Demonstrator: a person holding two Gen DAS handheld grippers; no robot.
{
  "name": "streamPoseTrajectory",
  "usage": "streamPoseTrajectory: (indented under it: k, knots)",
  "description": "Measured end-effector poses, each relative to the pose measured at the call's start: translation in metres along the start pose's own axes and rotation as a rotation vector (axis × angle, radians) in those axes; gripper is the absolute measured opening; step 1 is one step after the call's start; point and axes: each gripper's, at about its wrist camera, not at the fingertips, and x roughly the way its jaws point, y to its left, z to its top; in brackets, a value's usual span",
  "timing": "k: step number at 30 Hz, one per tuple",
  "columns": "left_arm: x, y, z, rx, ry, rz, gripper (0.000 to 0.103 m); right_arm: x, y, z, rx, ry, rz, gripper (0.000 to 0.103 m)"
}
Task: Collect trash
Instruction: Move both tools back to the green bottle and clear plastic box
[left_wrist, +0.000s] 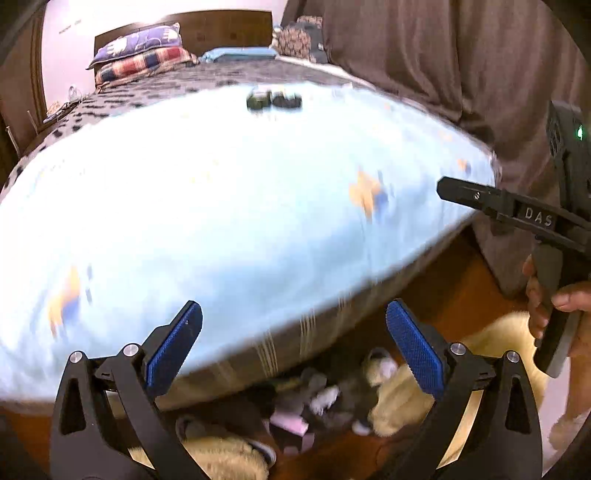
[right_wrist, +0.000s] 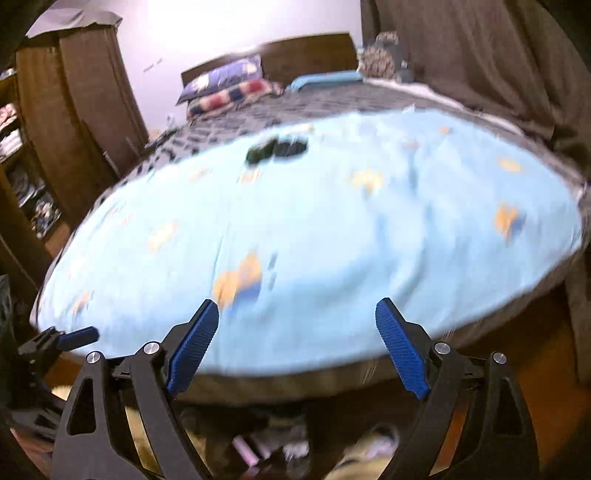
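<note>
trash pile (left_wrist: 317, 402) on the floor below the near edge of the bed: blurred mix of white, grey and pink scraps, one pink piece (left_wrist: 290, 422) nearest. same heap low in the right wrist view (right_wrist: 266, 450), too smeared to tell items apart. sits between cream fluffy rug patches (left_wrist: 402, 402), on brown floor (left_wrist: 454, 291).

left gripper (left_wrist: 293, 349) above the pile, jaws wide apart, nothing between the blue pads (left_wrist: 171, 349). not touching the trash. right gripper (right_wrist: 297, 345) likewise spread wide, empty, blue pads (right_wrist: 400, 352) clear of everything. right gripper also seen from the left wrist view at far right (left_wrist: 517, 214), black body with "das" lettering, a hand (left_wrist: 554, 306) wrapped on its handle. left gripper's tip pokes into the right wrist view at left edge (right_wrist: 75, 338).

beyond the grippers: light blue sheet (left_wrist: 221, 206) with orange and blue prints, spread over the near part of the bed, heavy motion blur. two dark small objects (left_wrist: 273, 100) on the sheet's far edge, side by side, type unclear. farther: dark patterned bedcover (left_wrist: 184, 83), stacked pillows (left_wrist: 144, 55) against a wooden headboard (left_wrist: 229, 27), folded blue cloth (left_wrist: 240, 53) to their right. brown curtain (left_wrist: 424, 55) on the right. wooden wardrobe (right_wrist: 85, 96) on the left in the right wrist view.
</note>
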Motion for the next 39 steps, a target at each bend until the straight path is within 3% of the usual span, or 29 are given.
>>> streamPoseTrajectory:
  k: [6,13,18,23,27,31,39]
  knots:
    - [0.018,0.018,0.069,-0.005,-0.058,0.029,0.095,0.033,-0.014,0.067,0.001,-0.018,-0.026,0.088]
    - [0.077,0.035,0.148,0.009,-0.067,0.053,0.094,0.1,-0.042,0.131,0.013,0.007,-0.111,0.088]
    - [0.131,0.049,0.201,-0.01,-0.056,0.05,0.077,0.145,-0.065,0.172,0.061,0.014,-0.141,0.088]
    - [0.181,0.056,0.23,-0.007,-0.009,0.055,0.066,0.195,-0.084,0.205,0.11,0.044,-0.154,0.087]
    - [0.215,0.061,0.239,0.001,0.049,0.062,0.055,0.231,-0.093,0.222,0.134,0.073,-0.166,0.078]
    - [0.242,0.066,0.244,0.005,0.081,0.065,0.056,0.26,-0.1,0.239,0.155,0.089,-0.206,0.077]
    - [0.256,0.067,0.263,-0.015,0.061,0.045,0.058,0.294,-0.109,0.254,0.185,0.125,-0.257,0.07]
